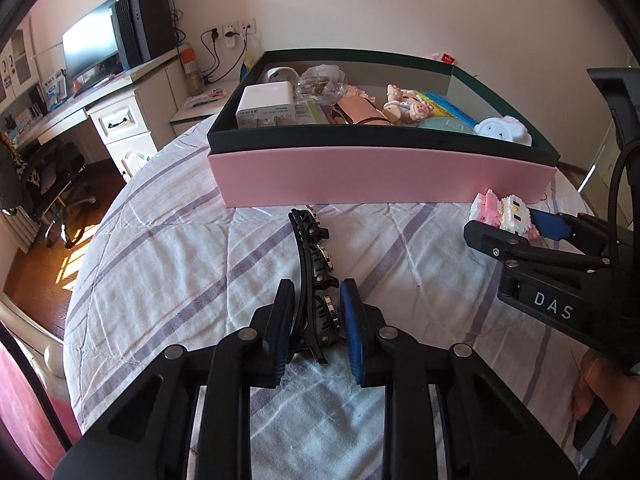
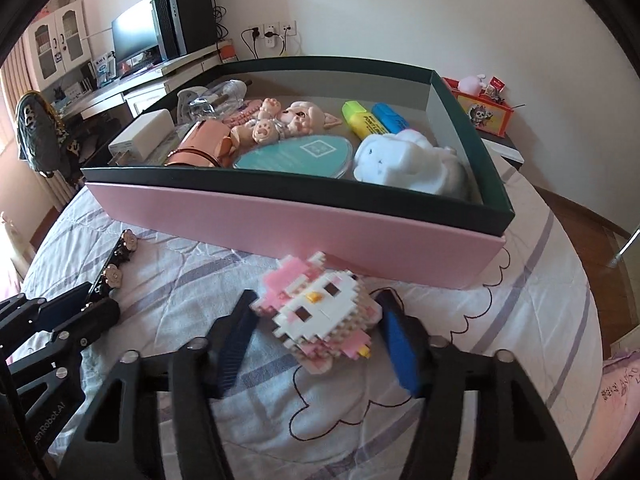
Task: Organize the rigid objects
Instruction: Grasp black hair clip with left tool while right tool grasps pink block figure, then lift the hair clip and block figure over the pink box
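On the bed, the left hand-held gripper (image 1: 316,308) pinches a black hair clip (image 1: 316,264) while the right hand-held gripper (image 2: 316,320) (jaws spread) straddles a brick toy (image 2: 320,316), box (image 2: 280,232) at twelve o'clock.

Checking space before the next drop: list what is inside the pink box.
Inside the pink box: white charger, clear bottle, piglet doll, teal oval case, yellow highlighter, blue highlighter, white rabbit figure. Its floor beneath them is hidden.
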